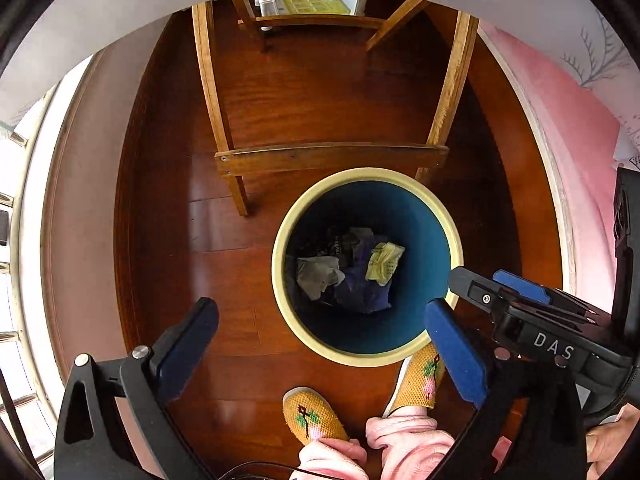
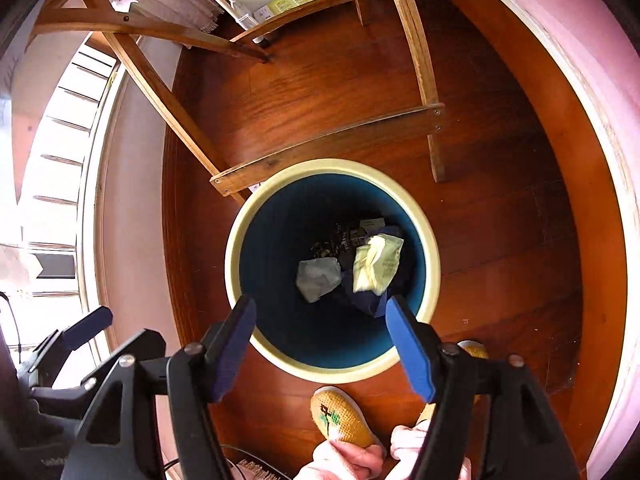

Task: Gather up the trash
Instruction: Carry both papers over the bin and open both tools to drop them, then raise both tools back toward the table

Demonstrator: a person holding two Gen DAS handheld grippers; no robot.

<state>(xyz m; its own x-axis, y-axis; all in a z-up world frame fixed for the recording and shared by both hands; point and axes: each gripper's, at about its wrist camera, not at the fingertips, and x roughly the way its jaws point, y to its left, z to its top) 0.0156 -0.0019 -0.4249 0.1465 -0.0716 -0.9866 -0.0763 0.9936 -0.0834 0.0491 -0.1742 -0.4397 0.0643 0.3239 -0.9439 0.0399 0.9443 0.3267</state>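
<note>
A round trash bin [image 1: 280,300] with a cream rim and blue inside stands on the wooden floor; it also shows in the right wrist view [image 2: 236,240]. Inside lie a crumpled yellow wrapper [image 1: 383,261] [image 2: 376,264], a grey crumpled paper [image 1: 318,276] [image 2: 318,278] and dark blue and black wrappers [image 1: 362,292]. My left gripper [image 1: 320,316] is open and empty above the bin's near-left rim. My right gripper [image 2: 320,316] is open and empty above the bin's near rim; it also shows in the left wrist view [image 1: 484,292] at the right.
A wooden chair frame [image 1: 332,156] [image 2: 328,144] stands just behind the bin. The person's feet in yellow knitted slippers [image 1: 312,416] [image 2: 344,416] stand in front of it. A pink bedspread [image 1: 560,120] lies at the right, a window railing [image 1: 12,200] at the left.
</note>
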